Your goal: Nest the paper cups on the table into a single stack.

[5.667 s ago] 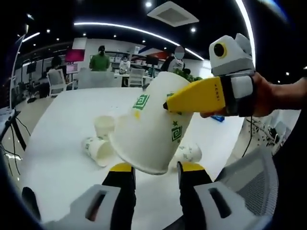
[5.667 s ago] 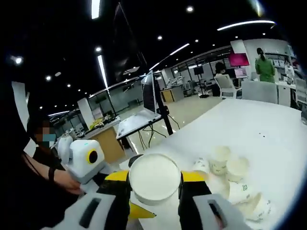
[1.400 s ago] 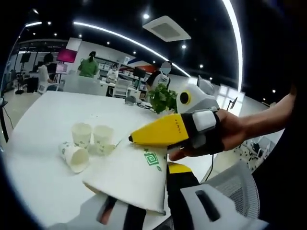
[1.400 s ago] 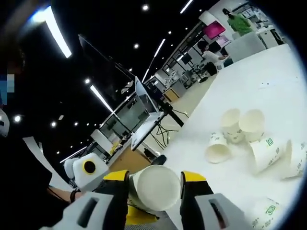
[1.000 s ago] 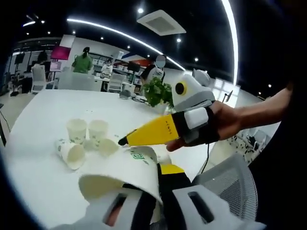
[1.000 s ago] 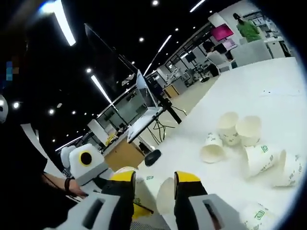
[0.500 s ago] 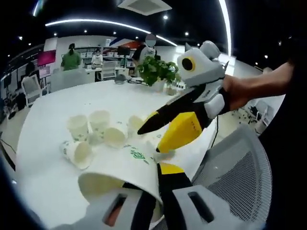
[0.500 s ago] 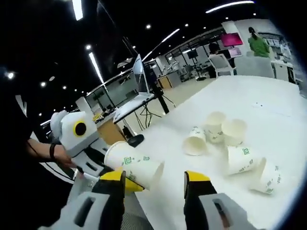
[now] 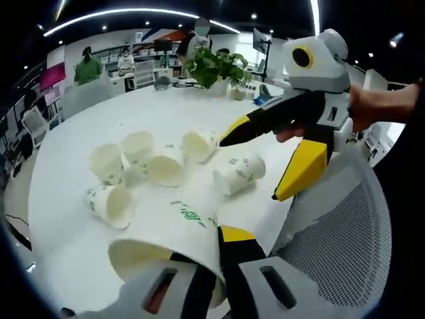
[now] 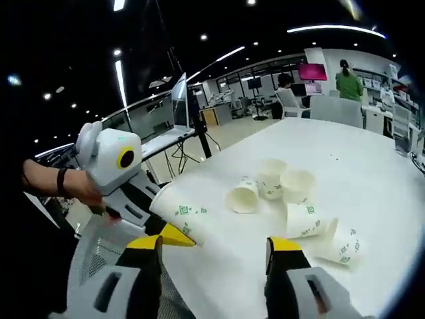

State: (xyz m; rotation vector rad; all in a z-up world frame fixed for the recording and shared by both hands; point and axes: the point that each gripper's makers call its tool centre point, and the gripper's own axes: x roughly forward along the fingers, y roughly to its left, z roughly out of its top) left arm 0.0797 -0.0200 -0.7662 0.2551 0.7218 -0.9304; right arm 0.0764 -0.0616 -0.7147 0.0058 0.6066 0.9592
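Two grippers are seen over a white table (image 9: 66,219). In the left gripper view, the left gripper (image 9: 211,266) is clamped on the wall of a stack of paper cups (image 9: 169,242), which lies tilted at the near edge with its open mouth toward the camera. Farther out on the table, loose paper cups (image 9: 143,163) are gathered in a cluster; some stand upright and others lie on their sides, among them one tipped cup (image 9: 238,173) to the right. The right gripper (image 9: 269,163) is held above the table's right edge with its jaws spread wide and nothing between them. In the right gripper view, the right gripper (image 10: 216,256) is likewise seen open, and the stack (image 10: 179,214) is held at the left gripper (image 10: 159,229), well apart from the cluster (image 10: 285,193). A potted plant (image 9: 214,66) stands at the far side.
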